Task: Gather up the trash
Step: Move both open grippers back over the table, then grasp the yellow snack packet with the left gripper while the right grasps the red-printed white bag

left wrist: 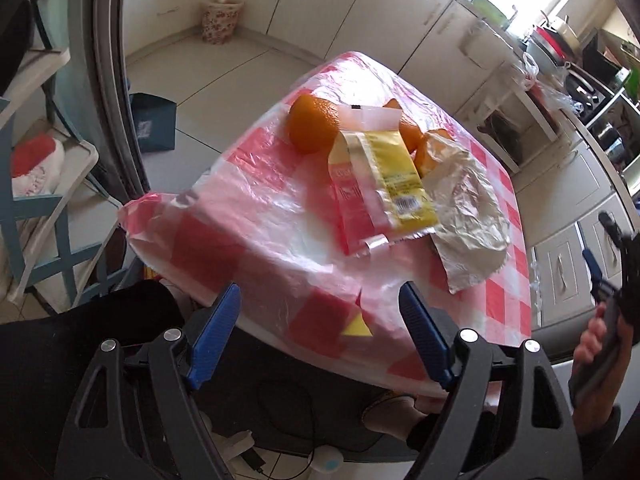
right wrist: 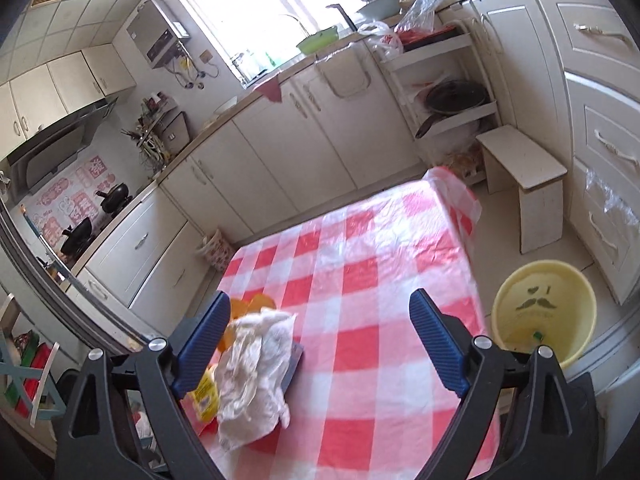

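Through your left wrist camera, your left gripper (left wrist: 320, 320) hangs with its blue fingers spread wide and nothing between them, over the near edge of the table (left wrist: 280, 336) with its red-and-white checked plastic cloth (left wrist: 240, 232). The trash sits mid-table: a yellow snack wrapper (left wrist: 384, 184) showing a barcode, its print too blurred to read, lying partly over a crumpled paper sheet (left wrist: 472, 208). Behind them rest a whole orange (left wrist: 312, 124) and orange peel (left wrist: 430, 148). At the right edge you can see your right hand (left wrist: 600, 344) gripping its tool.

Through your right wrist camera, your right gripper (right wrist: 320, 340) is equally wide and empty. The crumpled paper sheet (right wrist: 256, 372) lies by its left finger, covering most of the yellow snack wrapper (right wrist: 206, 396). Only here do you see the yellow bucket (right wrist: 544, 308) with a moustache print, on the floor right of the table, beside a small white stool (right wrist: 524, 176).
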The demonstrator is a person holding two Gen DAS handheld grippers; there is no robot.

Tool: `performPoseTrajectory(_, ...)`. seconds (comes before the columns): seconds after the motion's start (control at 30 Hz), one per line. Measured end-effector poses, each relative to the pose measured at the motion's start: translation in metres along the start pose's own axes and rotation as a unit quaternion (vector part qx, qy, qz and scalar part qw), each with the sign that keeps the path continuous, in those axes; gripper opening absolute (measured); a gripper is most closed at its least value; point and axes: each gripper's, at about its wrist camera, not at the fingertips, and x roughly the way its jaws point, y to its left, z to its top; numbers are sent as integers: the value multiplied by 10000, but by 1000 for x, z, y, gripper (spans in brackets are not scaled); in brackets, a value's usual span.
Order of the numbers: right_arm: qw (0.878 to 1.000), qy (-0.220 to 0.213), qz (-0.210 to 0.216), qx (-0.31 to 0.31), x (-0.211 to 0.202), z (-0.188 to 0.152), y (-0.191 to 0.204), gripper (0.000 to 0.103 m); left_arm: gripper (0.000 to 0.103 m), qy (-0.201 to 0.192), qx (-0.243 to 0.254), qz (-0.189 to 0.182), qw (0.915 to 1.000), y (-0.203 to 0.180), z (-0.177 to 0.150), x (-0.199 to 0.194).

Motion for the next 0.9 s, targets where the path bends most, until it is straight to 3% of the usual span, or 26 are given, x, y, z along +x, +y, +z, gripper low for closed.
performPoseTrajectory(0.33, 9987, 476, 160, -133, 20, -18, 4, 87, 79, 104, 166, 182, 9996, -19, 51, 62)
performPoseTrajectory(0.57, 9969, 738, 272, 77, 31, -19, -5, 87, 81, 170, 154, -55, 9997, -32, 71, 95)
performPoseTrajectory(0.63, 9961, 838, 270, 68, 36, -20, -4, 87, 66, 174, 201, -251, 9993, -39, 71, 97)
performPoseTrajectory(0.7, 9954, 920, 277, 25, 41, -21, -1, 87, 38, 236, 356, -346, 9985, -47, 69, 97)
performPoseTrajectory(0.77, 9947, 988, 288, -40, 46, -23, 4, 87, 19, 262, 526, -399, 9975, -54, 67, 94)
performPoseTrajectory(0.9, 9929, 1127, 309, -197, 53, -30, 14, 87, 5, 184, 619, -509, 9966, -56, 64, 81)
